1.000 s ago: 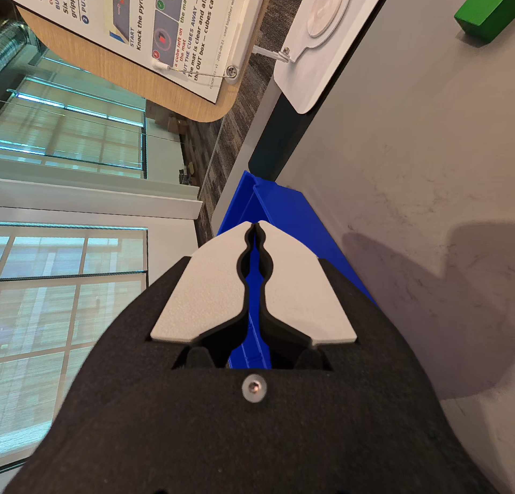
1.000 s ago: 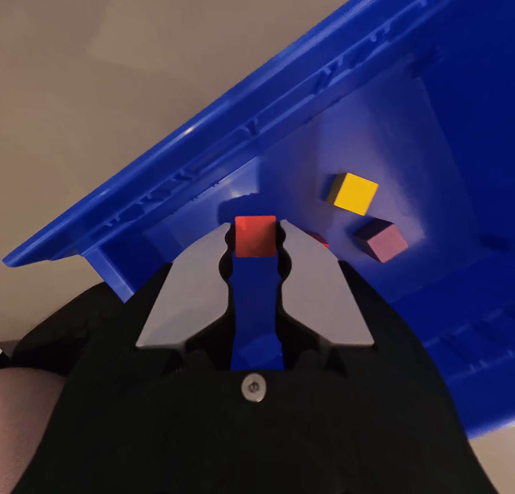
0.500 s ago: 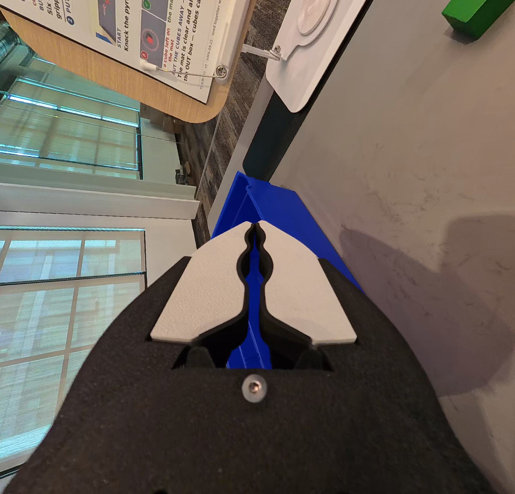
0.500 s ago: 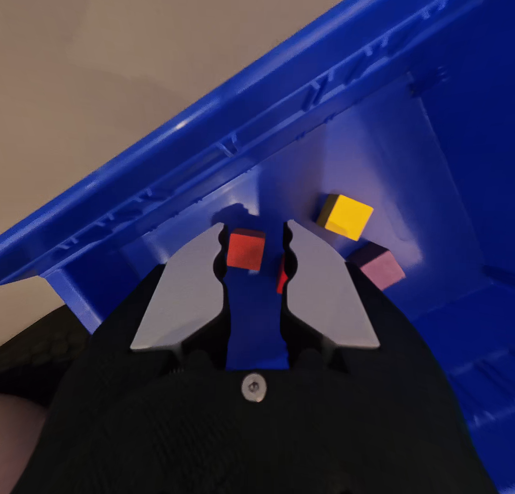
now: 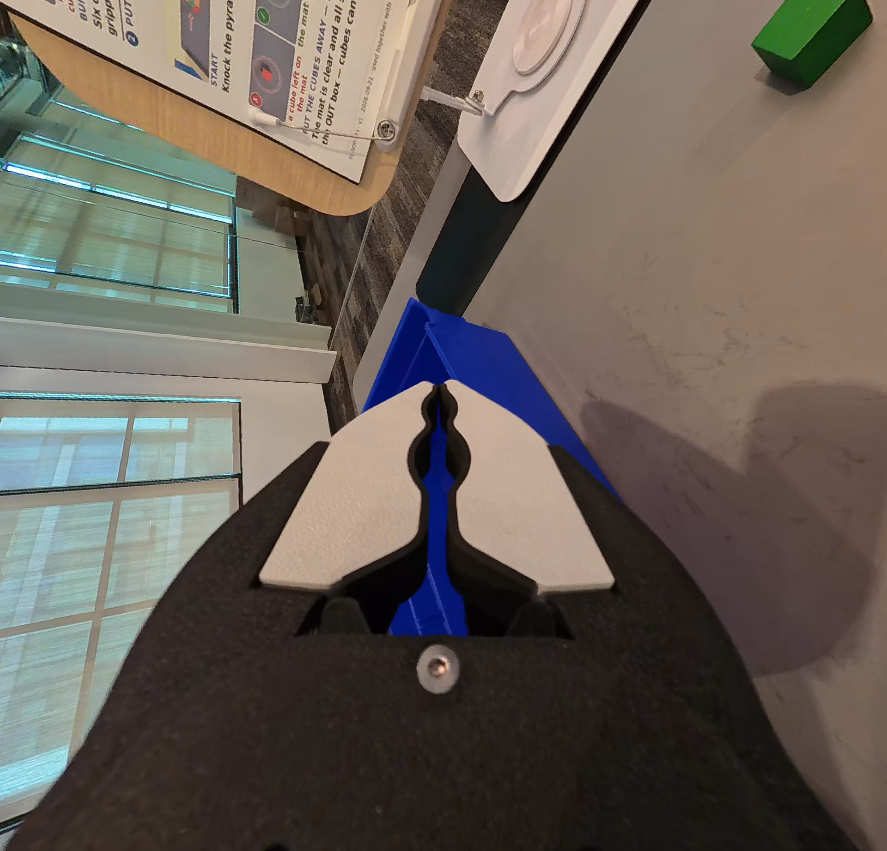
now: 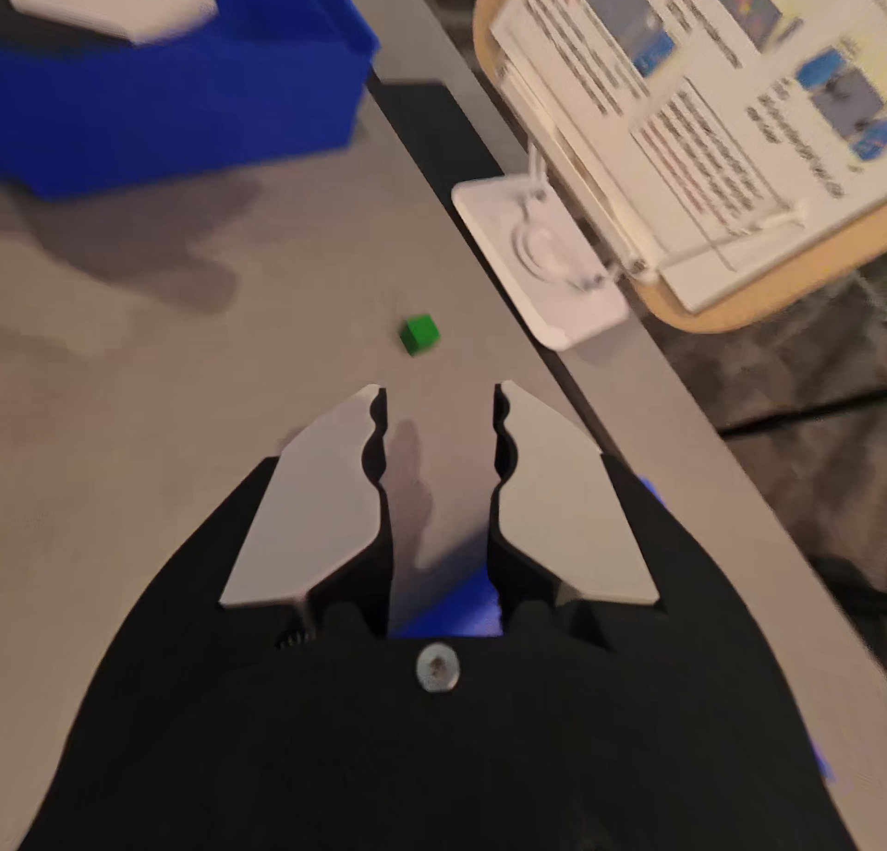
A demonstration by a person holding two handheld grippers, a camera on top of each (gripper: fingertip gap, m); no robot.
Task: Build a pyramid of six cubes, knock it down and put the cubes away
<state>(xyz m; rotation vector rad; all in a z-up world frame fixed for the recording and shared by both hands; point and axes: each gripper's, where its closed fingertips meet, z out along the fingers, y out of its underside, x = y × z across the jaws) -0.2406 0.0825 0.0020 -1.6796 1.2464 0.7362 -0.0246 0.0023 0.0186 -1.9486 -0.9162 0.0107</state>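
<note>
A green cube (image 6: 419, 334) lies alone on the grey mat, a short way ahead of my right gripper (image 6: 437, 389), which is open and empty above the mat. The cube also shows at the top right of the left wrist view (image 5: 813, 29). My left gripper (image 5: 439, 386) is shut and empty, held over the rim of a blue bin (image 5: 485, 362). The same bin (image 6: 182, 108) fills the top left of the right wrist view, with the left gripper (image 6: 110, 0) blurred above it. A second blue bin edge (image 6: 451, 607) shows under my right fingers. The bins' insides are hidden.
A white holder plate (image 6: 542, 257) sits at the mat's far edge near the green cube; it also shows in the left wrist view (image 5: 533, 60). A wooden board with a printed instruction sheet (image 6: 696, 122) stands beyond the table edge. Carpet floor lies past it. The left gripper's tips are roughly 25 centimeters from the right gripper's.
My right gripper opened and dropped the red cube into the blue bin, then swung up and away toward the green cube on the mat. The left gripper barely moved.
</note>
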